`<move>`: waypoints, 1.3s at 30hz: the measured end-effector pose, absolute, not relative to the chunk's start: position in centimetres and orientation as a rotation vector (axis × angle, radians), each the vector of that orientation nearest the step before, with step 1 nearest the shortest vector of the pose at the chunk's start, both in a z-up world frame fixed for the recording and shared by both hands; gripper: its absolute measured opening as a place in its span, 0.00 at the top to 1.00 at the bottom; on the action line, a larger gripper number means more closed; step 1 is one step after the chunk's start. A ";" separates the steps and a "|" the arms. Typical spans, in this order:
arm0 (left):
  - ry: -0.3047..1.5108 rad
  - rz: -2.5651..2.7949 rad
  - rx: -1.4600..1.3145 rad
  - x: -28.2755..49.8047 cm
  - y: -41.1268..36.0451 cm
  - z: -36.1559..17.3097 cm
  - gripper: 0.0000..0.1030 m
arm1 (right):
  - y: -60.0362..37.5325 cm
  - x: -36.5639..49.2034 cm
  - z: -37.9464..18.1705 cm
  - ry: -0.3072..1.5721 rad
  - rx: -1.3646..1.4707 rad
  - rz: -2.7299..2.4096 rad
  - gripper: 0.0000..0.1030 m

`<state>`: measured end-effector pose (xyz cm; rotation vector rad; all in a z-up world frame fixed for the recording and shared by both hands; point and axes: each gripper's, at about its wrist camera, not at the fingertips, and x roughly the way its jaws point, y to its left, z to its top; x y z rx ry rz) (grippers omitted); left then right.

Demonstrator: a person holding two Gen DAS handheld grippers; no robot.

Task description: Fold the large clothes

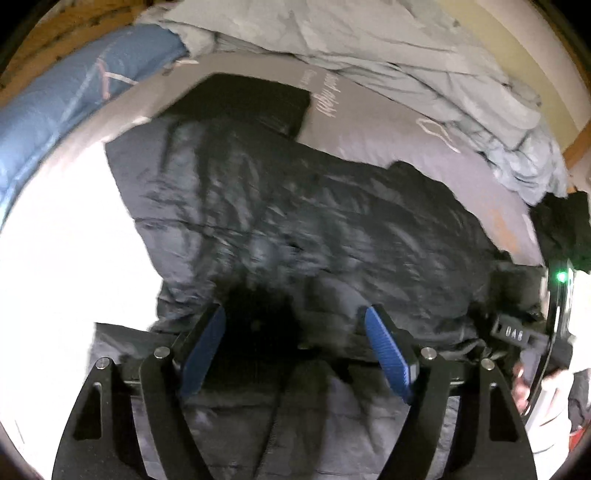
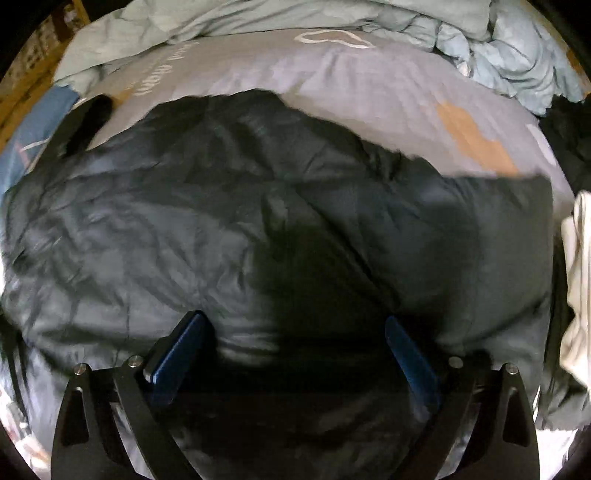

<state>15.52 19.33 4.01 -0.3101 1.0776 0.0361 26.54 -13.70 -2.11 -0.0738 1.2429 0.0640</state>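
A dark padded jacket [image 1: 295, 221] lies spread across a grey bedsheet [image 1: 406, 122] printed with pale script and outline shapes, its quilted shell wrinkled and puffy. It fills the middle of both views, with its far edge running unevenly across the sheet. A zip [image 1: 273, 424] runs down the near part of the jacket in the left wrist view.

The left gripper [image 1: 295, 347] hangs low over the near part of the jacket with its blue-padded fingers [image 1: 205, 350] spread wide, nothing between them. The right gripper [image 2: 291, 354] sits likewise over the jacket, its fingers [image 2: 177, 354] spread apart and empty; the cloth bulges just beyond them.

The step in hand looks like choosing grip points for a fold. Padded cloth of this kind is thick and slippery, so each gripper should probably bite a full double layer at an edge or seam, not the smooth middle of a panel. Lifting both sides together and level would keep the filling from sliding and the fold line straight.

A crumpled pale green quilt [image 2: 221, 26] is heaped at the far side of the bed, a blue mat [image 1: 55, 107] lies far left, and white cloth [image 2: 580, 280] is bunched at the right.
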 end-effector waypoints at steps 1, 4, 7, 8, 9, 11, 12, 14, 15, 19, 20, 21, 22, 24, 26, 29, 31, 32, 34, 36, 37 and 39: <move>1.068 0.054 -0.306 15.4 19.7 4.2 0.26 | -13.8 27.4 -2.4 1.232 -0.074 0.049 0.03; 1.064 0.066 -0.368 15.2 21.3 4.4 0.26 | -14.3 29.0 -2.7 1.218 -0.062 0.011 0.03; 1.062 0.076 -0.383 15.0 22.4 4.6 0.26 | -15.2 30.3 -2.2 1.206 -0.013 -0.033 0.03; 1.060 0.079 -0.366 15.0 22.5 4.7 0.26 | -15.7 30.5 -2.1 1.205 0.017 -0.046 0.03; 1.054 0.076 -0.359 14.9 22.9 4.9 0.26 | -16.1 30.6 -1.9 1.210 0.052 -0.052 0.03; 1.049 0.075 -0.391 14.9 23.7 5.2 0.26 | -16.1 30.2 -1.4 1.219 0.097 -0.024 0.03; 1.042 0.078 -0.410 14.8 24.3 5.3 0.26 | -15.9 29.7 -1.0 1.222 0.108 0.010 0.03; 1.041 0.086 -0.439 14.8 25.1 5.3 0.26 | -15.3 28.4 -0.2 1.225 0.130 0.094 0.03; 1.047 0.088 -0.462 14.9 25.5 5.1 0.26 | -14.8 27.5 0.4 1.221 0.145 0.147 0.03; 0.972 0.110 -0.497 14.4 27.0 5.8 0.28 | -13.3 24.3 2.4 1.174 0.145 0.281 0.03; 0.921 0.098 -0.501 14.1 27.1 6.5 0.28 | -13.0 23.7 2.9 1.135 0.143 0.298 0.03; 0.877 0.087 -0.492 13.8 27.1 7.2 0.28 | -12.7 23.1 3.4 1.103 0.131 0.316 0.03; 0.832 0.078 -0.471 13.6 27.0 8.0 0.28 | -12.4 22.4 4.2 1.067 0.114 0.327 0.03; 0.789 0.021 -0.437 14.4 26.2 8.7 0.28 | -12.1 21.1 5.4 0.995 0.072 0.332 0.03; 0.833 -0.020 -0.368 15.9 25.2 7.8 0.29 | -11.7 19.9 6.6 0.917 0.006 0.313 0.03; 0.857 0.103 -0.108 17.0 23.1 6.2 0.35 | -11.9 18.2 7.9 0.837 -0.083 0.306 0.03; 0.839 0.120 -0.074 17.1 23.0 6.0 0.35 | -12.5 16.9 8.6 0.807 -0.114 0.316 0.03; 0.837 0.111 -0.108 17.0 23.5 6.2 0.35 | -12.9 16.2 8.9 0.798 -0.124 0.321 0.03; 0.796 0.106 -0.198 16.4 25.4 7.2 0.35 | -13.6 15.2 9.4 0.774 -0.134 0.331 0.03; 0.733 0.130 -0.265 15.7 27.4 8.1 0.33 | -14.1 14.2 9.8 0.747 -0.145 0.333 0.03; 0.719 0.118 -0.318 15.8 28.7 8.0 0.28 | -14.4 13.7 9.9 0.738 -0.148 0.330 0.03; 0.745 0.074 -0.485 17.2 31.4 6.5 0.23 | -14.7 13.1 10.0 0.742 -0.130 0.337 0.03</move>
